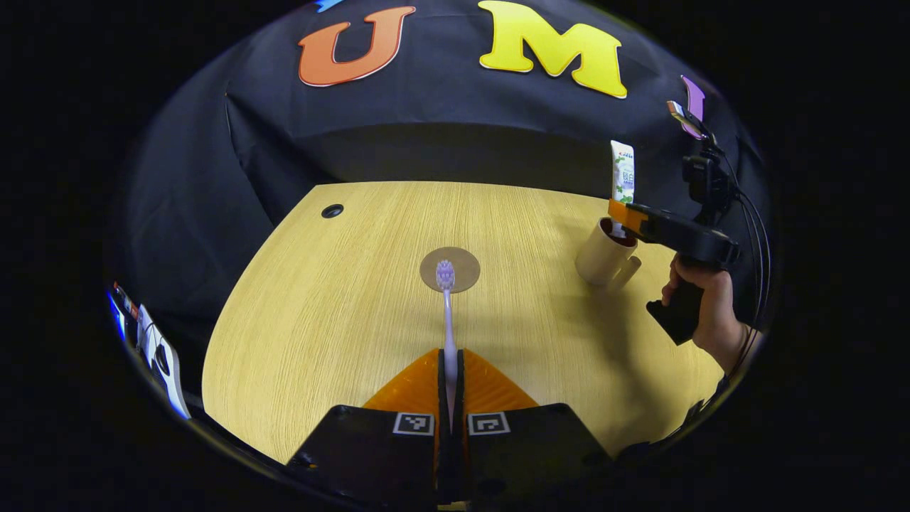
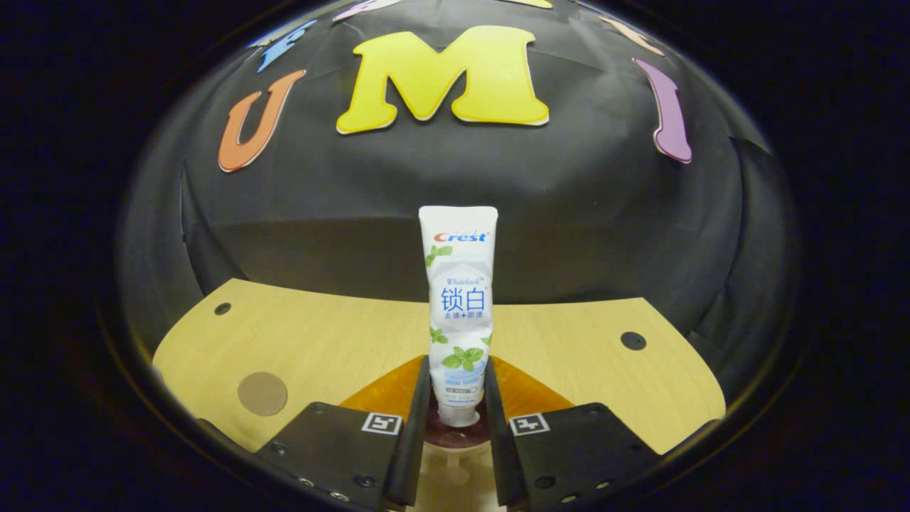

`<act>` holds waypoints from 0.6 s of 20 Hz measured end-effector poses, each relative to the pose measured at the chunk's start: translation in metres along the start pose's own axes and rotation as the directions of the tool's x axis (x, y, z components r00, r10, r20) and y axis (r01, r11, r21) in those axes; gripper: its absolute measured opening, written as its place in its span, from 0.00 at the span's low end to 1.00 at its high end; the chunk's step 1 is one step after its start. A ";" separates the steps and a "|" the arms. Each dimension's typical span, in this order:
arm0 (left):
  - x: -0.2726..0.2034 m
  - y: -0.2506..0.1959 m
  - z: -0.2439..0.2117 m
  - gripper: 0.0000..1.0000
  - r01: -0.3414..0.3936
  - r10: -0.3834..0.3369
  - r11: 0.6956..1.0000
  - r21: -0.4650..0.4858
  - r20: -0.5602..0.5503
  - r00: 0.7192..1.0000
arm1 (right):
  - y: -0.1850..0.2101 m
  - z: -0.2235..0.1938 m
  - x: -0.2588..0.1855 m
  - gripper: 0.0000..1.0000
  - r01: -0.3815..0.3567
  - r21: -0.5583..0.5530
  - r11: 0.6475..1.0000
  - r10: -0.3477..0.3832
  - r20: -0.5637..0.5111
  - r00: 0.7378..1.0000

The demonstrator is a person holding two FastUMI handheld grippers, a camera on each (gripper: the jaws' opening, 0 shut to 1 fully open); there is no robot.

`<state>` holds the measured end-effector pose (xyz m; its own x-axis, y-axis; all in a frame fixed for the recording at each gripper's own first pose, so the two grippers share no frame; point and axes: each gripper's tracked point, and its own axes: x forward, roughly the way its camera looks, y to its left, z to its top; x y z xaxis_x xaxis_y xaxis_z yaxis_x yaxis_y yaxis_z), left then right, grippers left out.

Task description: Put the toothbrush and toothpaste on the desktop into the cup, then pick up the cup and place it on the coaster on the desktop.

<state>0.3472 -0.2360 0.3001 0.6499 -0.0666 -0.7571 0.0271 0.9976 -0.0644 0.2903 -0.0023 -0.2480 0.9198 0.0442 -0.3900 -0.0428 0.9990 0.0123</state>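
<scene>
Left tongs point(image 1: 450, 366) clamp the toothbrush point(image 1: 447, 313) – bristles over the coaster point(image 1: 450, 269) mid-desk point(image 1: 341, 299). Right tongs point(image 2: 457, 398) grip the toothpaste point(image 2: 458, 313) upright in the cup point(image 1: 604, 257) near the desk's right edge.

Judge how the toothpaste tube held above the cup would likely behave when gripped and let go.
The toothpaste tube looks like soft plastic, so it would probably dent under the right tool squeezing it. Tall and narrow, standing well above the cup, it would likely lean against the rim. Its glossy skin may slip a little.
</scene>
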 end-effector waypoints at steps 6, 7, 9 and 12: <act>0.005 -0.001 0.002 0.03 0.005 -0.005 1.000 0.001 -0.006 1.000 | -0.004 -0.014 0.006 0.41 0.023 -0.013 1.000 -0.024 -0.024 0.999; 0.005 0.000 0.003 0.03 0.004 -0.004 1.000 0.001 -0.006 1.000 | -0.006 -0.018 0.004 0.41 0.026 -0.018 1.000 -0.026 -0.028 0.999; 0.006 0.000 0.003 0.03 0.003 -0.003 1.000 0.001 -0.007 1.000 | -0.008 -0.022 0.002 0.41 0.026 -0.020 0.999 -0.026 -0.035 0.999; 0.005 -0.005 0.002 0.03 0.004 -0.004 1.000 0.001 -0.010 1.000 | -0.006 -0.017 0.000 0.45 0.019 -0.033 0.999 -0.019 -0.013 1.000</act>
<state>0.3523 -0.2410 0.2978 0.6424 -0.0703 -0.7632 0.0303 0.9973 -0.0663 0.2841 -0.0083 -0.2640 0.9151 0.0249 -0.4025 -0.0384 0.9989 -0.0256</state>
